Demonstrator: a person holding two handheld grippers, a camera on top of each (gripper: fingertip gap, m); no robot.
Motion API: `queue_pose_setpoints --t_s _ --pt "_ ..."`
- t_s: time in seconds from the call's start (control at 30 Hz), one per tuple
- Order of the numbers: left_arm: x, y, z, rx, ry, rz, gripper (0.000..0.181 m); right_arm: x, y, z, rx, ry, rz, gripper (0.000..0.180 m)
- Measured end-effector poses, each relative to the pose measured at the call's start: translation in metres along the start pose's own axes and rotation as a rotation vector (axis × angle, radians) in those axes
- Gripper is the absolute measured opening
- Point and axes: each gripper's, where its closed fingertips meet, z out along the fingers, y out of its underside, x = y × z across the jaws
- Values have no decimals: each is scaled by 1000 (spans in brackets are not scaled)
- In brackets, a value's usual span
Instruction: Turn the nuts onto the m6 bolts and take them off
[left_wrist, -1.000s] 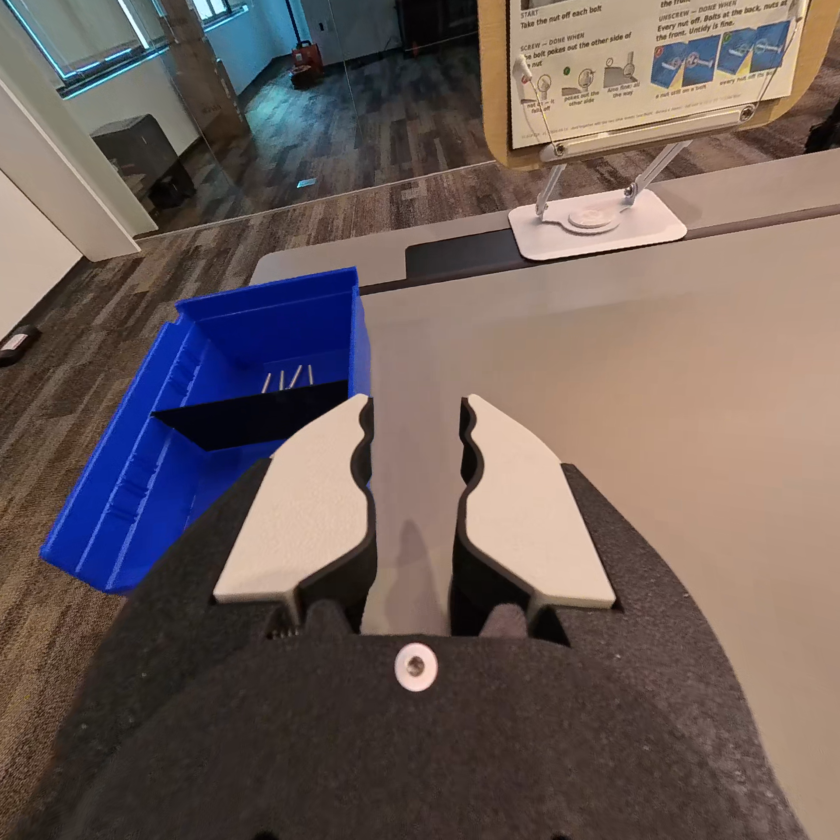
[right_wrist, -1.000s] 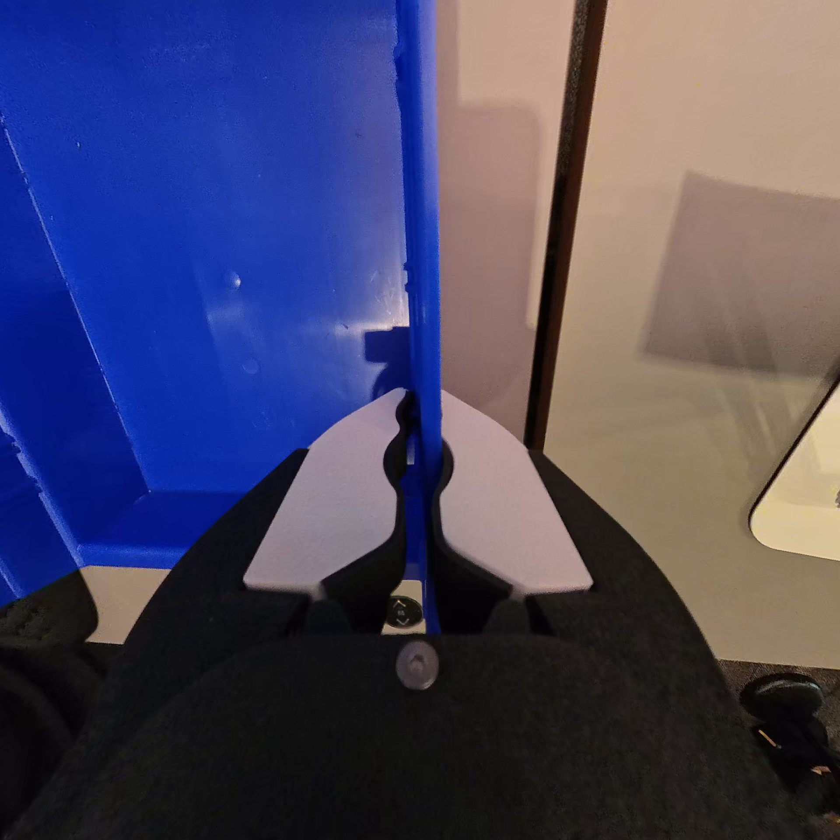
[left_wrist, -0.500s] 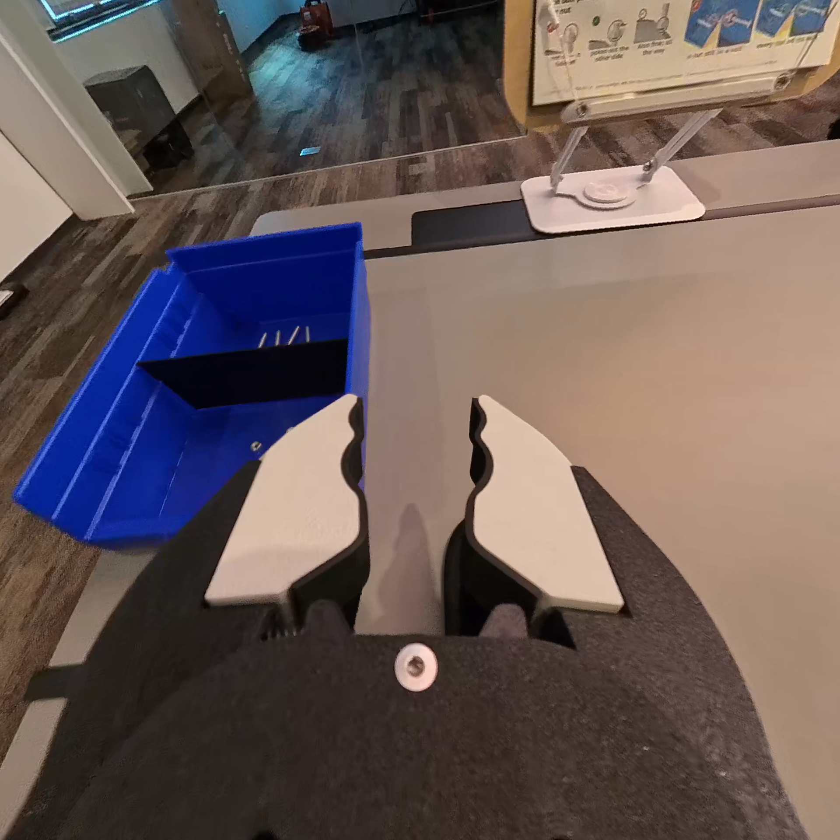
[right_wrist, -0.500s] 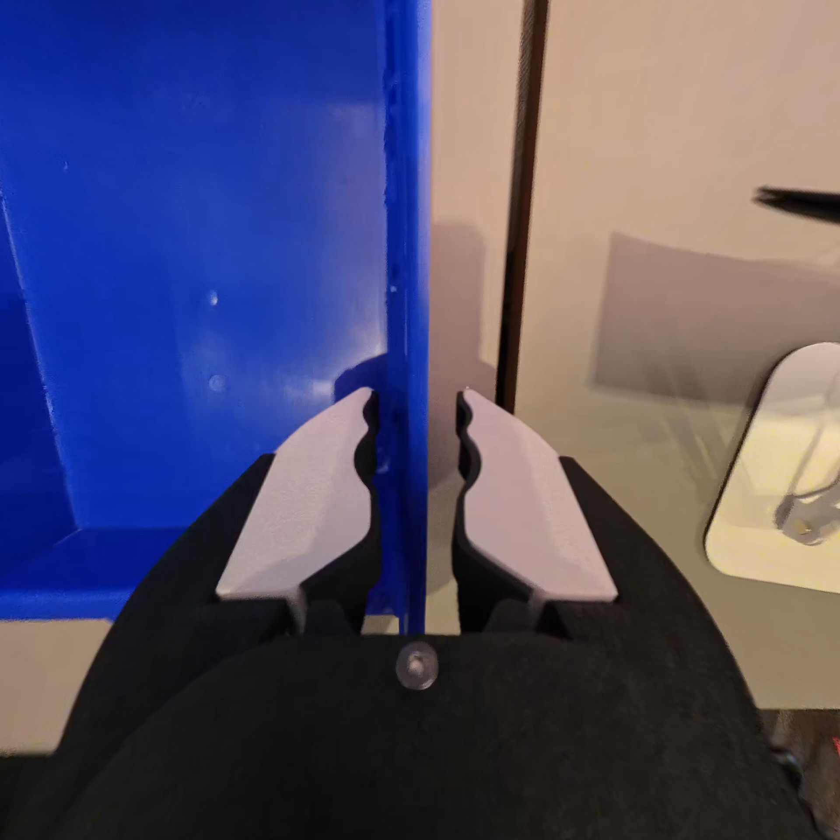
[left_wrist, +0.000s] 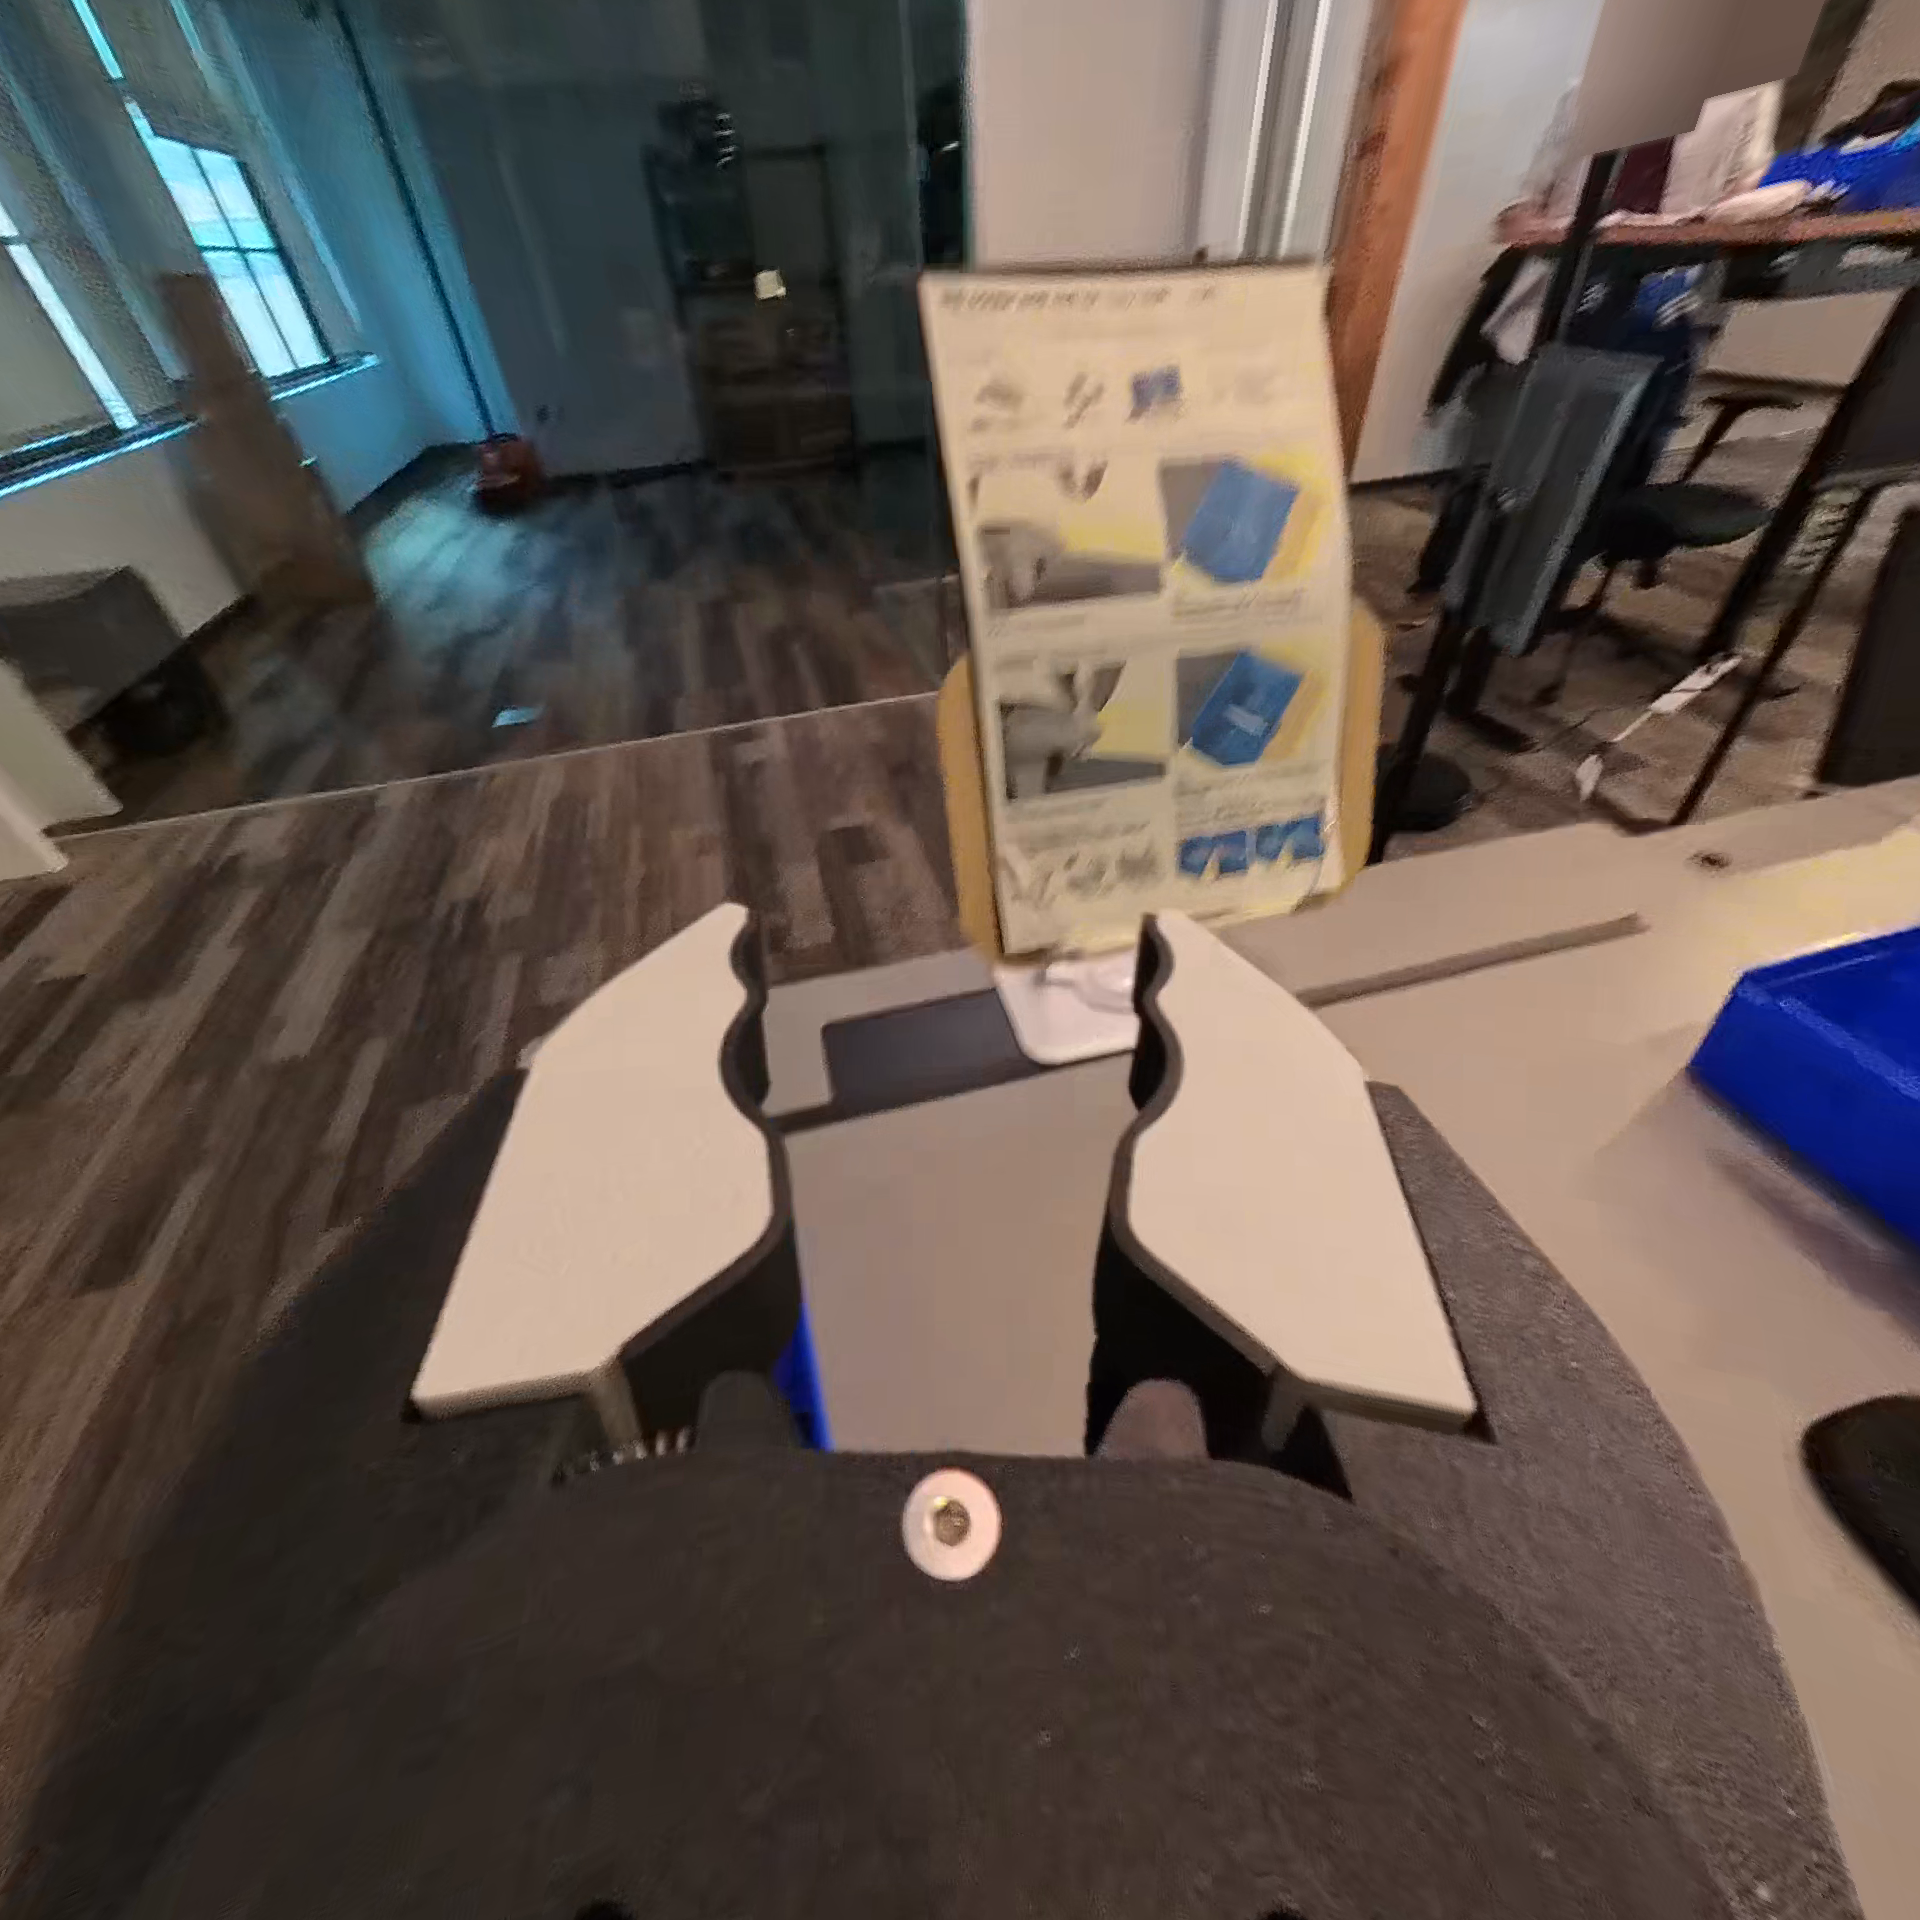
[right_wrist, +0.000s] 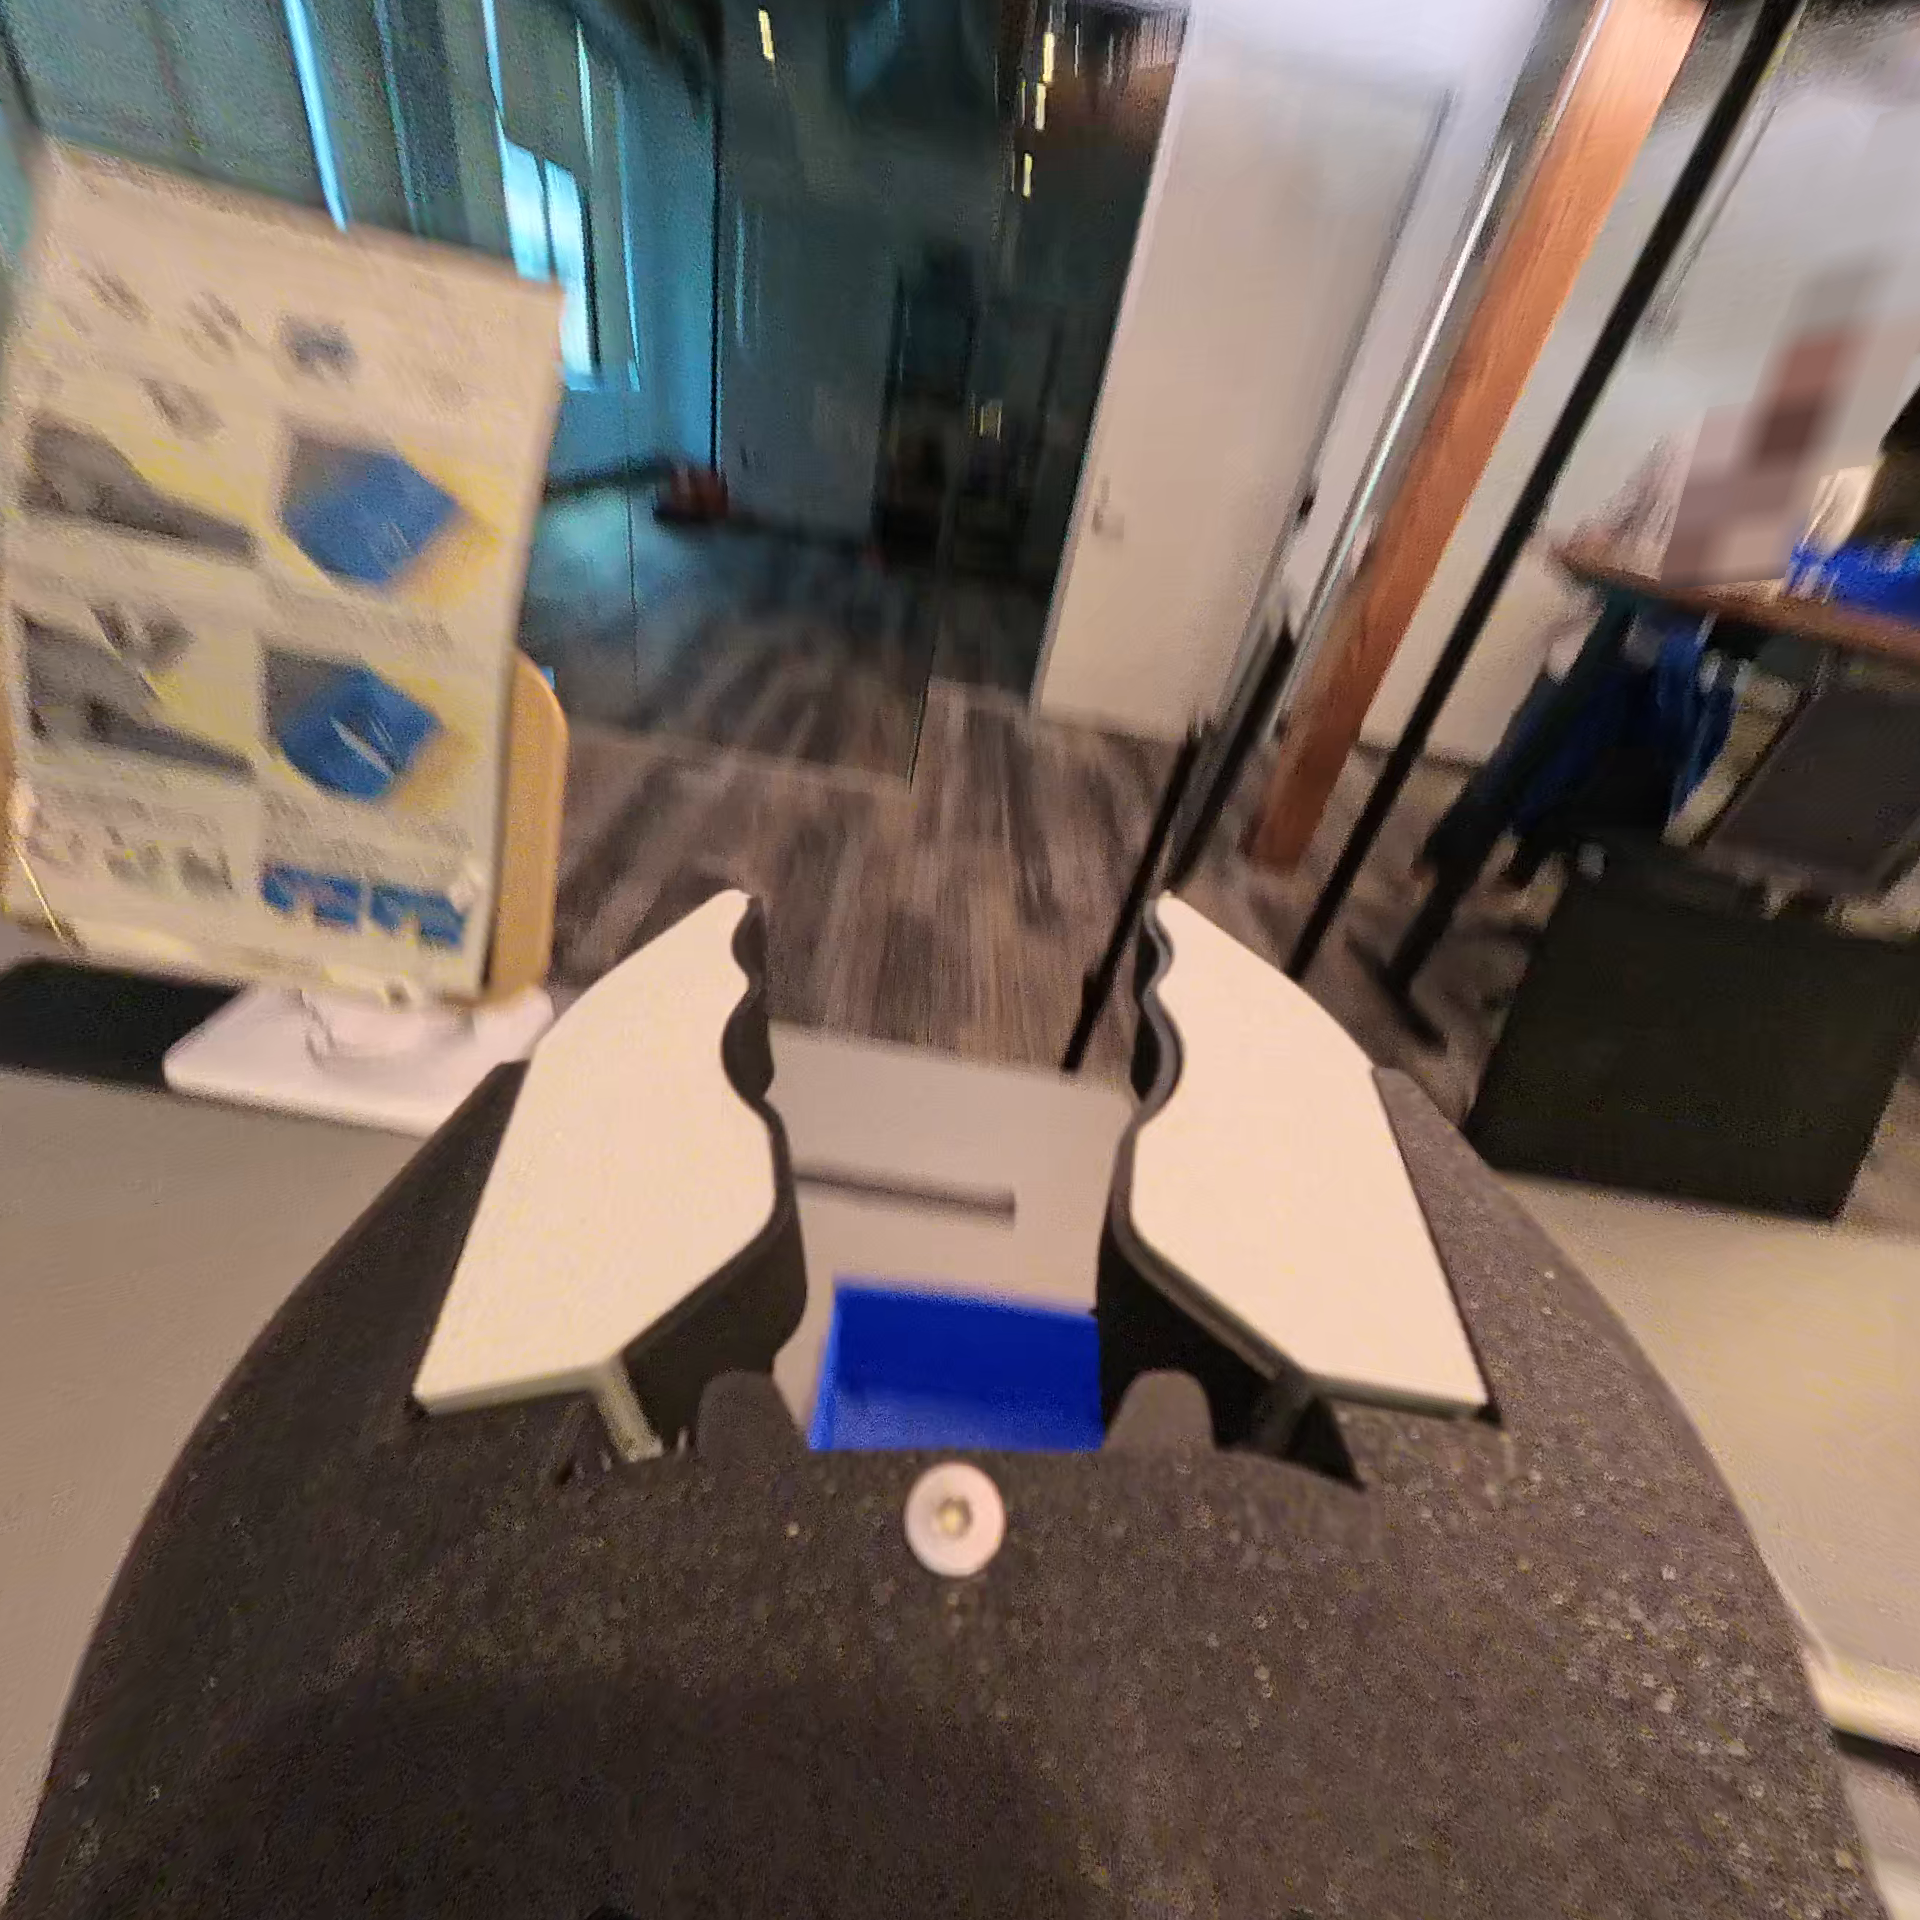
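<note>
While blurred, blue bin (right_wrist: 956, 1371) shows beneath right claw (right_wrist: 951, 997).

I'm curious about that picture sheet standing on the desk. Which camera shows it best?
The left wrist view: the instruction sheet stands whole and near centre, beyond the open jaws. The right wrist view shows it at the left edge, cut off and more blurred.

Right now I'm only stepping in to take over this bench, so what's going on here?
Nothing is being held. Both tongs, left and right, are open and empty, raised above the grey table and pointing out toward the room. A blue bin sits on the table; a blue piece shows below the right tongs. An instruction sheet stands at the far edge. No nuts or bolts are visible.
</note>
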Motion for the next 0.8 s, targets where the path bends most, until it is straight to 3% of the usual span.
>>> queue_pose_setpoints --t_s 0.1,0.23,0.33,0.5,0.6,0.8 --pt "31 -31 42 29 -17 5 85 -65 -58 8 170 19 -85 70" --pt "72 -13 97 66 -113 32 96 -159 -50 32 106 -60 -71 82" --pt "99 40 136 37 -185 51 101 -215 -2 58 13 -98 -35 90" --pt "134 167 188 -130 -191 -26 104 -265 115 96 -178 -106 67 95" --pt "139 234 200 -207 -213 -102 106 -279 178 106 -269 -101 139 97" --pt "132 318 202 -310 -310 -99 108 -298 277 111 -433 -123 242 106"
